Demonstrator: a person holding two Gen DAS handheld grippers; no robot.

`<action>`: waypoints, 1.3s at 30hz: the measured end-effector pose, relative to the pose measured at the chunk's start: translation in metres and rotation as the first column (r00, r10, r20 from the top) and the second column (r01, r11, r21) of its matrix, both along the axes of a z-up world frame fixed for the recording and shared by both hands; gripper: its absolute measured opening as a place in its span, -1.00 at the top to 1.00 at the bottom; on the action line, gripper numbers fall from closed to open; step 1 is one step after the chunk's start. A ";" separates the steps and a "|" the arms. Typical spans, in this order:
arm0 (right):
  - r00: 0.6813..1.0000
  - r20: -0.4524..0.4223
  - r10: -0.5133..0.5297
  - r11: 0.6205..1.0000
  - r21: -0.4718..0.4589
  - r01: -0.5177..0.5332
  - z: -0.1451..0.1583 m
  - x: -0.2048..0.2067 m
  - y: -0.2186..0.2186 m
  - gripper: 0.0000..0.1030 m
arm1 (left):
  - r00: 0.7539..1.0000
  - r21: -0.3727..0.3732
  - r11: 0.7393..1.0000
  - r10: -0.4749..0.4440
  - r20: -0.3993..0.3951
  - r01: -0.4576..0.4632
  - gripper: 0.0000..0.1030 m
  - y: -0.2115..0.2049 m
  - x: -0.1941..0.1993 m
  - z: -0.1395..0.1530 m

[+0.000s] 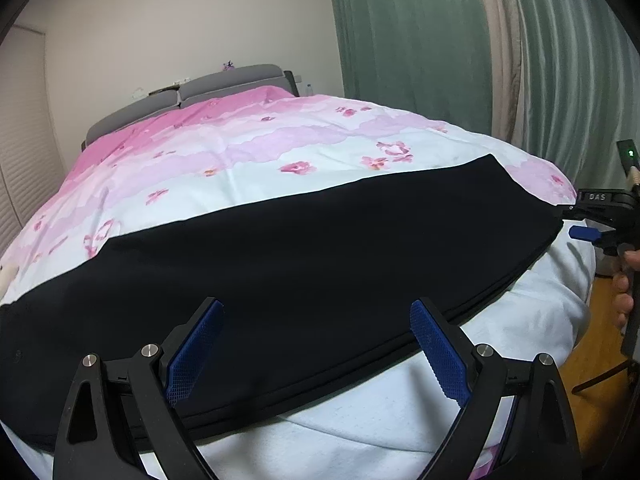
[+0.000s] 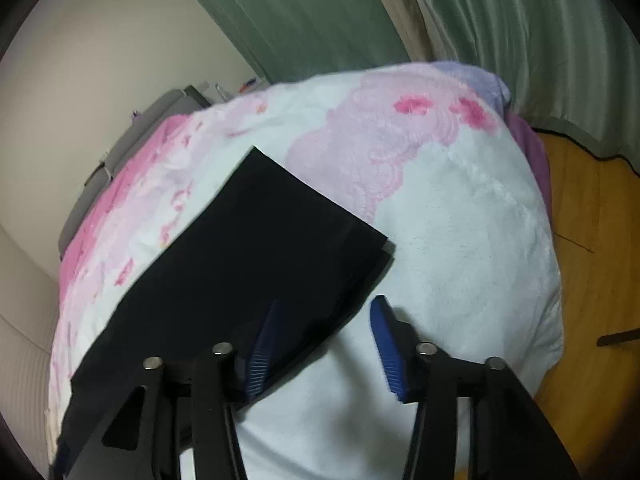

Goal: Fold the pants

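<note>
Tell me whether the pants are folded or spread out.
Folded lengthwise: the pants lie flat on the bed as one long dark strip, with stacked layer edges showing along the near side and at the end corner.

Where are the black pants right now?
The black pants lie flat across the near end of the floral bedspread, just ahead of both open grippers.

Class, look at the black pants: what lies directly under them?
The black pants lie flat on a pink floral blanket covering the bed. The blanket's pattern beneath them, and any mattress below, is hidden.
</note>
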State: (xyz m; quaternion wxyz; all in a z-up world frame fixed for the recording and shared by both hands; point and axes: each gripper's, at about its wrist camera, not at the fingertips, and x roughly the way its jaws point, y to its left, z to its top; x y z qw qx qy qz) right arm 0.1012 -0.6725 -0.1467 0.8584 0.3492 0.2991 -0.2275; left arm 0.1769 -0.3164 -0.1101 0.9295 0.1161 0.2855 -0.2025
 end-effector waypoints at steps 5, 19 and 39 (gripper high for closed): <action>0.999 0.039 -0.008 0.999 0.045 0.007 0.008 -0.005 0.018 0.02 | 0.999 -0.001 0.999 -0.041 0.021 0.041 -0.85 -0.003 0.015 0.013; 0.947 0.119 -0.300 0.950 0.129 0.285 0.016 -0.023 0.043 -0.26 | 0.807 -0.049 0.808 -0.589 -0.045 0.587 -0.83 -0.127 0.136 0.073; 0.911 0.121 -0.395 0.916 0.132 0.379 -0.040 -0.007 0.009 -0.29 | 0.393 -0.109 0.505 -0.774 -0.496 0.856 -0.50 -0.370 0.221 -0.028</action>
